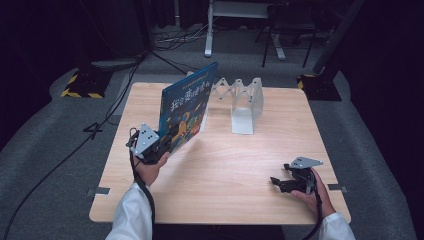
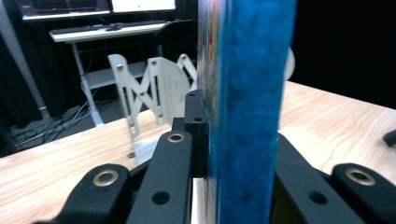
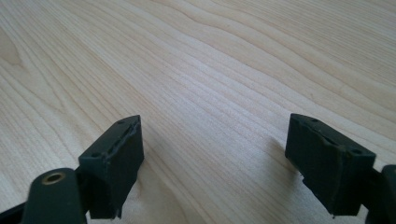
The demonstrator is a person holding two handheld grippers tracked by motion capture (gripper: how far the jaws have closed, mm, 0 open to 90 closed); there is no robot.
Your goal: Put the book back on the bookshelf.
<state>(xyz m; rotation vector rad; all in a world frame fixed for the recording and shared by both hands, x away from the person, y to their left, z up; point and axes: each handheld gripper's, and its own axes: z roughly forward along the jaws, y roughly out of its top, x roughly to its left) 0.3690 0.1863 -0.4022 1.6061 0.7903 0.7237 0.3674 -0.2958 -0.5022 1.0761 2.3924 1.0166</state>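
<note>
Blue book (image 1: 186, 109) clamped upright in left claw (image 1: 162, 141), right claw (image 3: 212, 161) wide apart on table (image 1: 225, 165), holding nothing

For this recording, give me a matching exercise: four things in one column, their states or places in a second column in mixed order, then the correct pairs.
Things:
1. blue book
2. white folding rack
3. left gripper
4. right gripper

States or places:
A. open, low over bare wood near the table's right front
B. stands at the far side of the table
C. held up on edge, tilted, above the table
D. shut on the book's lower corner

Pairs: 1-C, 2-B, 3-D, 4-A
</note>
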